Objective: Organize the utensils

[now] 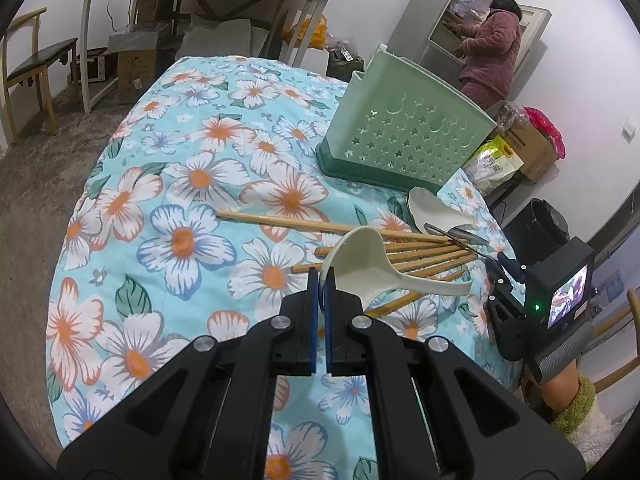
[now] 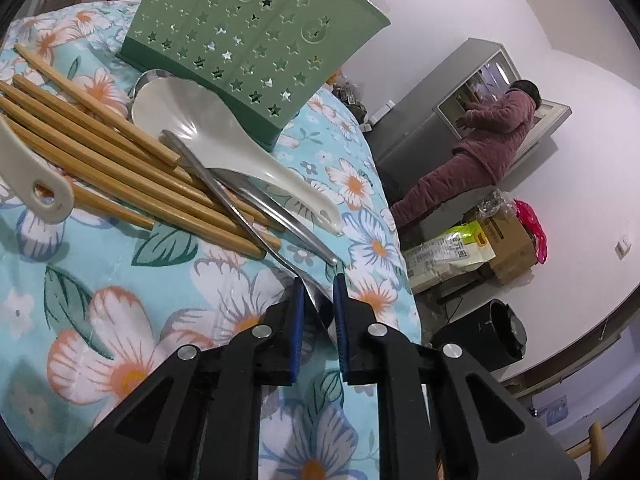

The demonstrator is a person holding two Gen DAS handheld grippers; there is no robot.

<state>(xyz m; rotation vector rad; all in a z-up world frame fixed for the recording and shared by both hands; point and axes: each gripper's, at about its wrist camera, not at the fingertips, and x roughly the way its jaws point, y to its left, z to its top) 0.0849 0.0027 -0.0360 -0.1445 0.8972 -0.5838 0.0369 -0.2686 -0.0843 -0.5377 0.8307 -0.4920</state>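
In the left wrist view my left gripper (image 1: 321, 294) is shut on the bowl rim of a white ceramic spoon (image 1: 372, 268), held just above several wooden chopsticks (image 1: 404, 252); its handle (image 2: 38, 184) also shows in the right wrist view. My right gripper (image 2: 317, 300) is shut on the bowl of a metal spoon (image 2: 224, 196) that lies across the chopsticks (image 2: 120, 156). A second white spoon (image 2: 208, 132) and another metal utensil (image 2: 288, 220) lie beside it. The green perforated utensil holder (image 1: 408, 132) (image 2: 248, 32) stands behind them. My right gripper (image 1: 502, 276) reaches in from the right.
A floral cloth (image 1: 180, 200) covers the table; its edge drops off just right of the utensils (image 2: 396, 240). On the floor are boxes and bags (image 2: 492, 240) and a black bin (image 2: 496, 336). A person in pink (image 2: 492, 148) stands at a cabinet. A chair (image 1: 32, 64) stands far left.
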